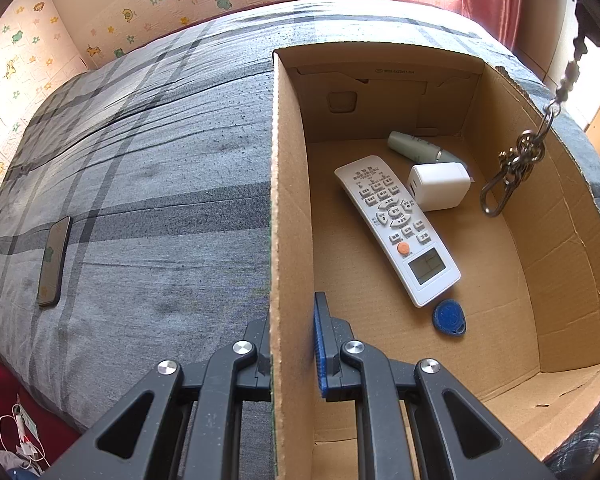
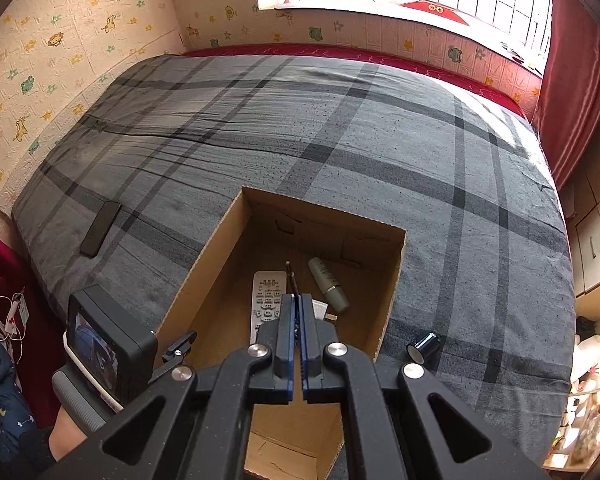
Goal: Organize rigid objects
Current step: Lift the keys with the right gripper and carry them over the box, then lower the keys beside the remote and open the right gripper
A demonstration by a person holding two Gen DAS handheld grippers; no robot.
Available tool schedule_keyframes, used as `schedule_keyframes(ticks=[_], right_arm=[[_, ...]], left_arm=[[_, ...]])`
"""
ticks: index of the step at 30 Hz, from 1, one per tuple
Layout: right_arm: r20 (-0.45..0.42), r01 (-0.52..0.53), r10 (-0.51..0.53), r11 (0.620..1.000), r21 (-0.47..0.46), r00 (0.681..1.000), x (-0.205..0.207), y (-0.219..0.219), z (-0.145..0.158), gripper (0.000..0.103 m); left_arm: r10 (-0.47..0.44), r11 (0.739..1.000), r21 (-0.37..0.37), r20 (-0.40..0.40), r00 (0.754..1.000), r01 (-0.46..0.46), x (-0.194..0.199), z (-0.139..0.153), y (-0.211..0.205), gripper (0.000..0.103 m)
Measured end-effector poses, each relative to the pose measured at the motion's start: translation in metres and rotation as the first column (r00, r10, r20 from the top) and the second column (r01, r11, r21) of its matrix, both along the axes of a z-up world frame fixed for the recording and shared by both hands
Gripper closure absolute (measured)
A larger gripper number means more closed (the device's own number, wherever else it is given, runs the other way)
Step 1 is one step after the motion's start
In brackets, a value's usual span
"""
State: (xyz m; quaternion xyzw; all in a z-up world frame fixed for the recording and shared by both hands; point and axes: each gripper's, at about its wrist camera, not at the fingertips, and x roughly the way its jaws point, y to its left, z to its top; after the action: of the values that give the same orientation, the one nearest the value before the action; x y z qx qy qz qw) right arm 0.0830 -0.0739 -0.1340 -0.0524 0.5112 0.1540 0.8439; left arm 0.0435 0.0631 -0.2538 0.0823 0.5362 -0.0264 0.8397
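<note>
keys over the box

the left gripper has its jaws clamped on the left wall of the open brown cardboard box on the grey plaid bed. the right gripper, jaws pinched together on a metal key chain, holds it dangling above the box. inside lie a white remote control, white square charger, pale green tube and blue fob.
</note>
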Motion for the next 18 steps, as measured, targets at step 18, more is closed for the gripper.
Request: schedule_keyframes(ticks=[18], right_arm=[[-0.172, -0.014, 0.005, 0.999, -0.053, 0.985, 0.02, 0.02, -0.093, 0.103]], left_arm=[[0.0, 1.0, 0.0, -0.001, 1.0, 0.0, 0.0, -0.002, -0.001, 0.089]])
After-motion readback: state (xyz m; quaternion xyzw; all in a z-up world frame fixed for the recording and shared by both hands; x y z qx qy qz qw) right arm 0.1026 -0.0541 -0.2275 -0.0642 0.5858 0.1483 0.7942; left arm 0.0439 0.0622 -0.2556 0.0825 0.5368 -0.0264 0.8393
